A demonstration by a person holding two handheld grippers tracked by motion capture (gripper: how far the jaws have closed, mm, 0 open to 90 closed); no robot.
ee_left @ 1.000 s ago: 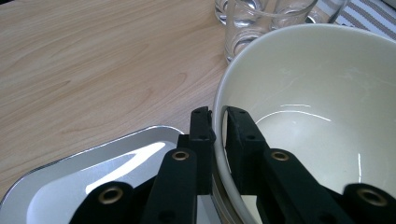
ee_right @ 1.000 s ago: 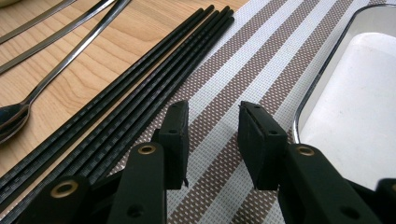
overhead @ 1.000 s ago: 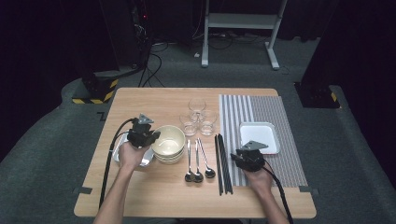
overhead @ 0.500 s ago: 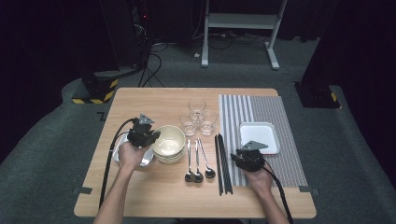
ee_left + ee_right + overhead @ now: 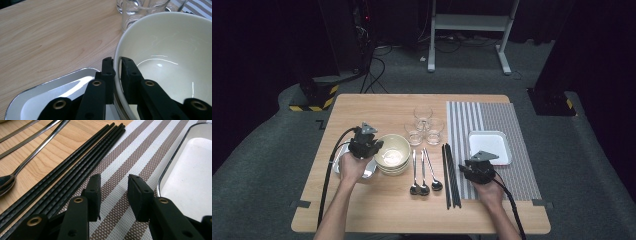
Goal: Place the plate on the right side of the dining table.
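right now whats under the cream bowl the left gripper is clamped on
The top bowl sits in a stack: rims of more bowls show beneath it. The left gripper pinches its rim. A white tray lies beside the stack. How many bowls are below can't be counted; the table under them is covered.

Glossy ceramic-looking bowl [image 5: 162,50], shiny metal tray [image 5: 50,92], matt wood table [image 5: 50,32], woven mat [image 5: 130,165].

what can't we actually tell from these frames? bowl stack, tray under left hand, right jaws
- Bowl count: in the high view the stack's rims are too small to count; the left gripper view cuts it off at the right edge.
- Metal tray: in the high view the left gripper and hand cover most of it; its contents stay unseen.
- Right gripper: whether it touches the striped mat is unclear.
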